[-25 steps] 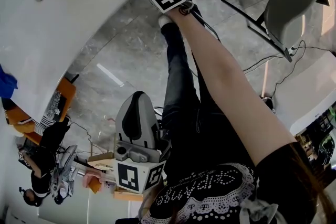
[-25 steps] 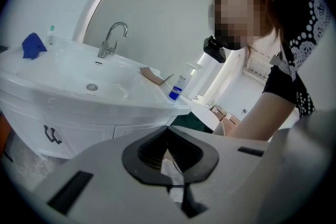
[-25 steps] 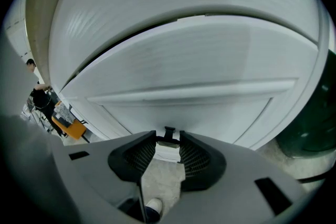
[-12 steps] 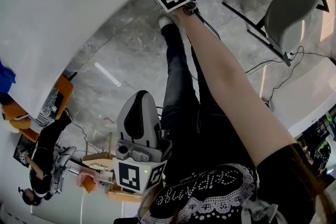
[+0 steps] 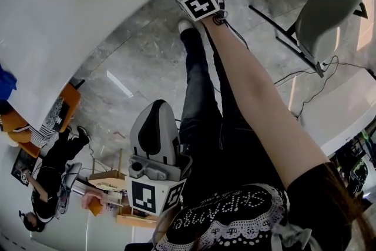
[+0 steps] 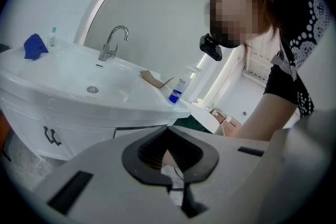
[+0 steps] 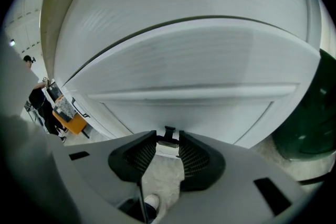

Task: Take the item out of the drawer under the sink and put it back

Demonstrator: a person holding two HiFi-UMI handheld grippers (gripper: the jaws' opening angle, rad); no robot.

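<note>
My right tool [image 7: 168, 137] is pinching the small dark handle [image 7: 169, 131] on the white drawer [image 7: 199, 71] under the sink [image 6: 79, 86]. The left tool [image 6: 168, 128] hangs pressed together and empty. The item isn't visible, so I judge it's inside the shut drawer. Only the tips catch that thin handle: if I pull at an angle, they may slip off or the drawer may jam.
</note>
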